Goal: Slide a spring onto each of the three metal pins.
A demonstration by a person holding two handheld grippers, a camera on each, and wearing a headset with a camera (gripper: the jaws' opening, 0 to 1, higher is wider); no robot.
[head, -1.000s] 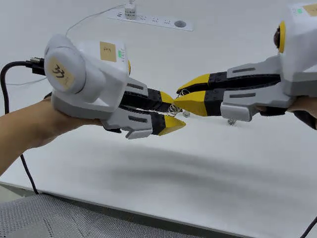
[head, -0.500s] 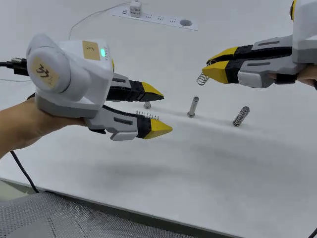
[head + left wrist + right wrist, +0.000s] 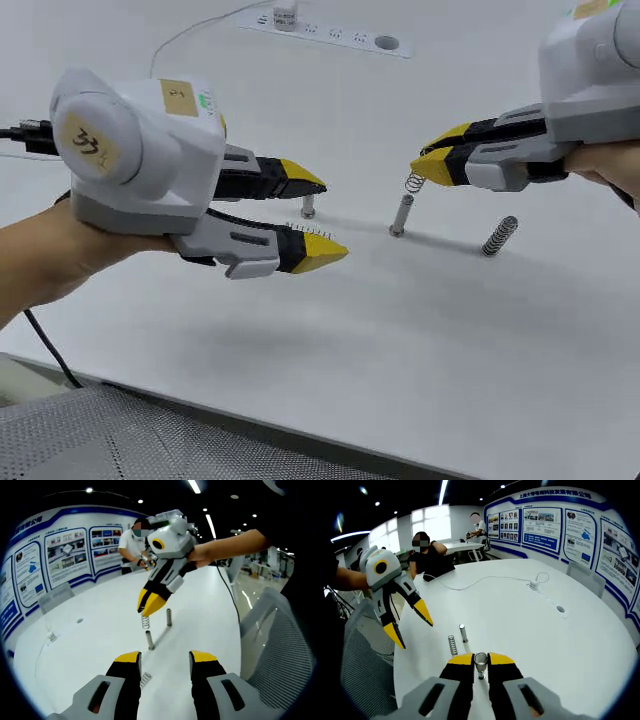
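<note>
My right gripper [image 3: 422, 166] [image 3: 480, 656] is shut on a small coil spring [image 3: 413, 182] [image 3: 480, 662] [image 3: 145, 622], which hangs just above and left of the middle metal pin [image 3: 401, 215] [image 3: 169, 617]. Farther left stands a bare pin [image 3: 308, 207] [image 3: 463, 632] [image 3: 149, 640], with a loose spring [image 3: 300, 229] [image 3: 452, 645] [image 3: 145, 679] lying beside it. To the right another spring [image 3: 498, 236] stands upright, apparently around the third pin. My left gripper [image 3: 322, 218] [image 3: 165, 656] hovers open near the left pin with nothing between its jaws.
On the white round table [image 3: 400, 340], a power strip [image 3: 330, 33] with a white cable lies at the far edge. A black cable [image 3: 20, 135] trails from my left gripper. People sit at tables in the background [image 3: 427, 550]. A mesh chair [image 3: 100, 440] stands at the near edge.
The grippers met at the spring a second ago. My right gripper pulled away right with it and has now dropped close to the middle pin. The left gripper drew back, open.
</note>
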